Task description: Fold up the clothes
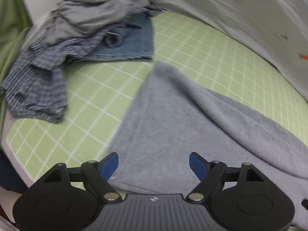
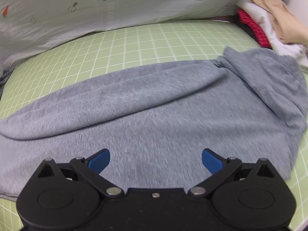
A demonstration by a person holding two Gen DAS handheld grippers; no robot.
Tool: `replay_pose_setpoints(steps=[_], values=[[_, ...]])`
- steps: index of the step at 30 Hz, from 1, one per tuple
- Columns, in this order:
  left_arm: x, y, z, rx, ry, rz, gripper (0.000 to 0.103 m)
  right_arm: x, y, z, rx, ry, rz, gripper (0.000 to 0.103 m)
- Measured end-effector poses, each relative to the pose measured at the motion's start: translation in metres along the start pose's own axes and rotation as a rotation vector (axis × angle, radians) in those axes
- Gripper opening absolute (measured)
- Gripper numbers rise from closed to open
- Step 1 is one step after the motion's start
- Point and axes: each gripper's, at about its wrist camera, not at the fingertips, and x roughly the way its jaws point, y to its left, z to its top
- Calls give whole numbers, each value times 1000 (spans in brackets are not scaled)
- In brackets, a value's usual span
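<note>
Soft grey fleece garment lies half-folded on the green gridded desk; crumpled unfolded pile remains. Left gripper and right gripper fingers wide, empty.

Green grid mat is carrying everything. Grey garment is lying spread across the middle — folded ridge running along it. Pile of grey, striped and denim clothes is sitting at one end, mixed stack at the other.
</note>
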Motion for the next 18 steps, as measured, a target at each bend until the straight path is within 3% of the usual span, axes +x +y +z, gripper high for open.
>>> replay_pose_setpoints(steps=[7, 10, 18], values=[[36, -55, 3, 110, 92, -3, 82, 36, 12, 24, -148, 21, 41, 103], [48, -69, 12, 147, 106, 29, 82, 52, 19, 32, -212, 30, 75, 103], [74, -78, 41, 121, 122, 73, 82, 82, 39, 69, -289, -23, 141, 103]])
